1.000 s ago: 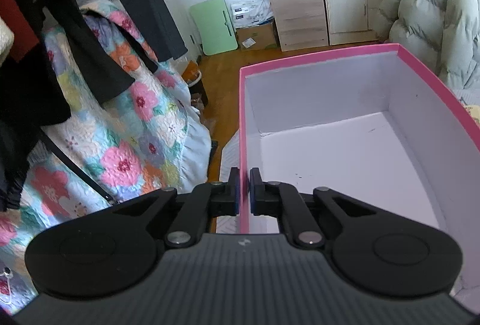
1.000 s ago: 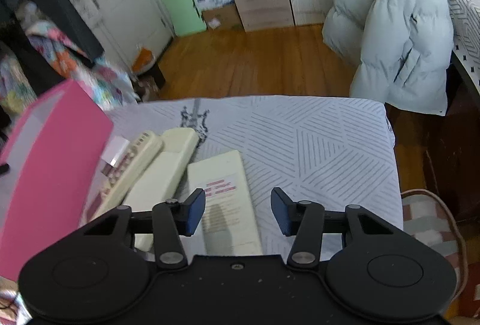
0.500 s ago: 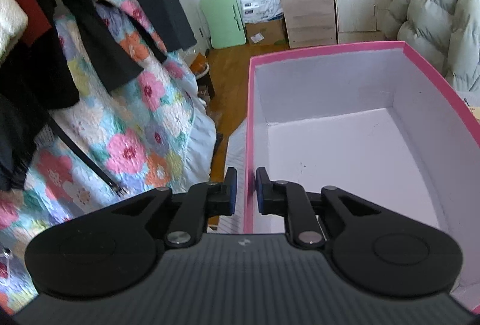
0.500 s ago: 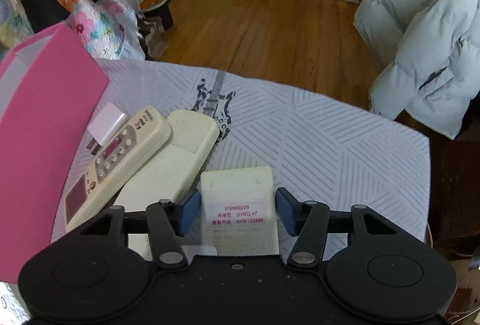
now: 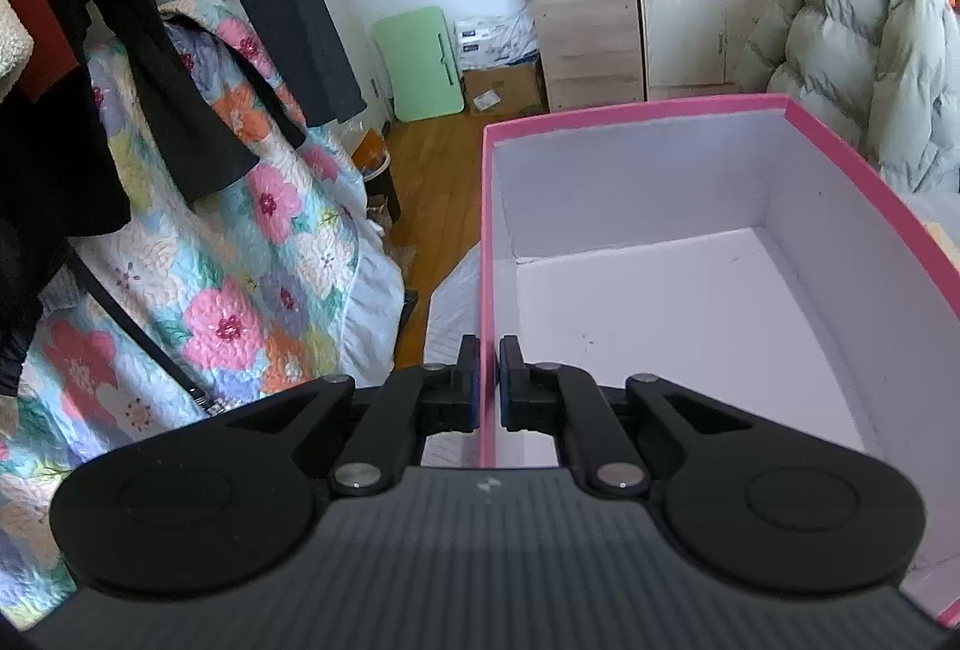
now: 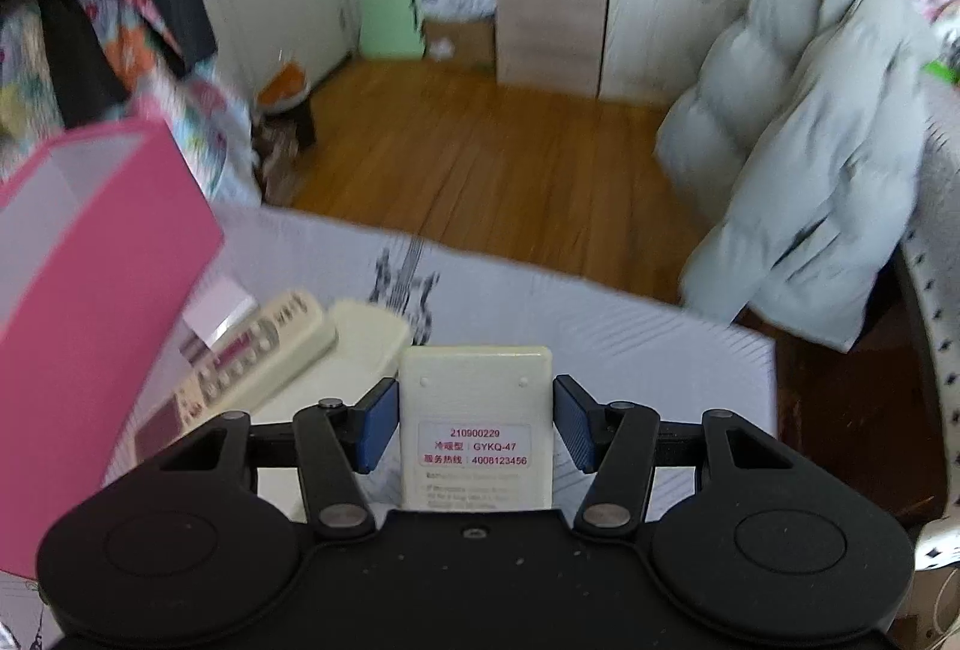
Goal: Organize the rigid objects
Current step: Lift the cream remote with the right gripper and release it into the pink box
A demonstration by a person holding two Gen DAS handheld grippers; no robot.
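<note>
Raised since before, the right tool (image 6: 475, 425) grips the cream remote (image 6: 475, 410); left tool (image 5: 489, 380) clamps the pink box (image 5: 630, 110) wall—hold it steady.

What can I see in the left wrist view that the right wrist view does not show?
Only left wrist: the white inside floor of the pink box. Only right wrist: the labelled remote, the buttoned remote and the plain remote, on the striped cloth. Both: the box itself, the grey puffer jacket, the green board.
</note>
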